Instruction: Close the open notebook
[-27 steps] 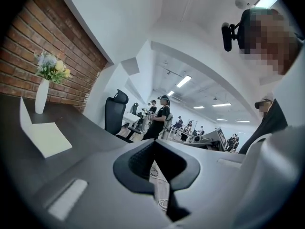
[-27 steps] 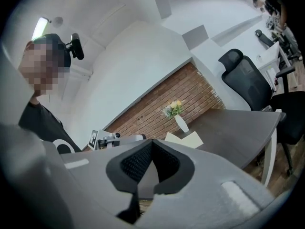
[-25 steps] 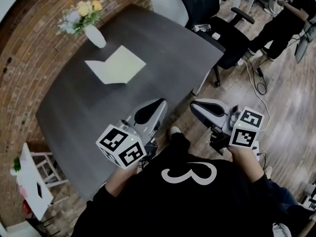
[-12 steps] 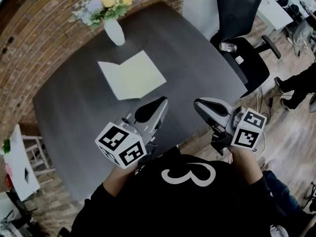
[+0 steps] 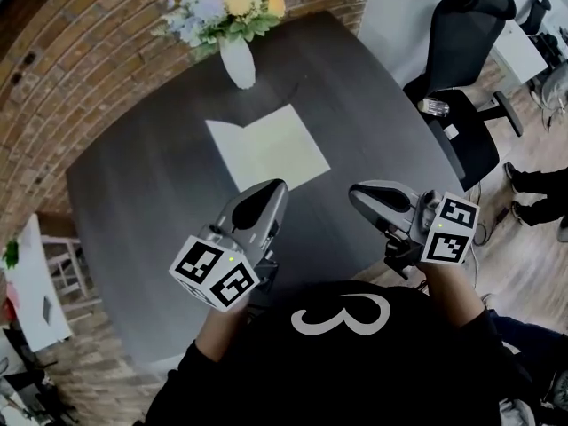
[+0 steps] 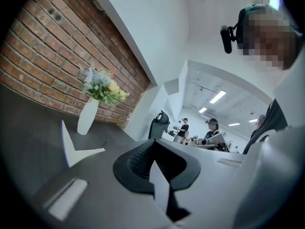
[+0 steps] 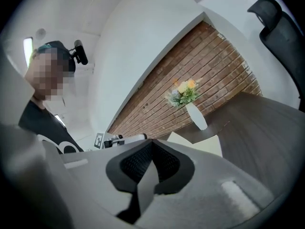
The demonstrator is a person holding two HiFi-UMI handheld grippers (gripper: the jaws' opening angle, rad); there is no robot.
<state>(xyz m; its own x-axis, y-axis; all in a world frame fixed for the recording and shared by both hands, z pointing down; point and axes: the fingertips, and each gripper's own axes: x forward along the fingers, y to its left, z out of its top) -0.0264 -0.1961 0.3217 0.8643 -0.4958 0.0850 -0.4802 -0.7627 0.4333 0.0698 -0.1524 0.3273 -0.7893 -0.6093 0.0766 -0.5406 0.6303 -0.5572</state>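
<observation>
The open notebook point(image 5: 268, 149) lies flat on the dark round table point(image 5: 133, 202), its pale pages facing up, just in front of a white vase of flowers point(image 5: 237, 60). My left gripper point(image 5: 269, 191) hovers over the table just short of the notebook's near edge, jaws closed together and empty. My right gripper point(image 5: 362, 195) is held near the table's right front edge, also shut and empty. The left gripper view shows the notebook point(image 6: 76, 147) ahead to the left, one page standing up. In the right gripper view the notebook point(image 7: 200, 144) lies beyond the jaws.
A black office chair point(image 5: 466, 122) stands right of the table. A brick wall point(image 5: 80, 51) curves behind it. A white rack point(image 5: 35, 282) sits at the left on the floor. People point(image 6: 209, 128) work at desks in the background.
The table and notebook have drawn nearer and shifted right in the head view. Both grippers now reach over the table's near edge, the left closer to the notebook.
</observation>
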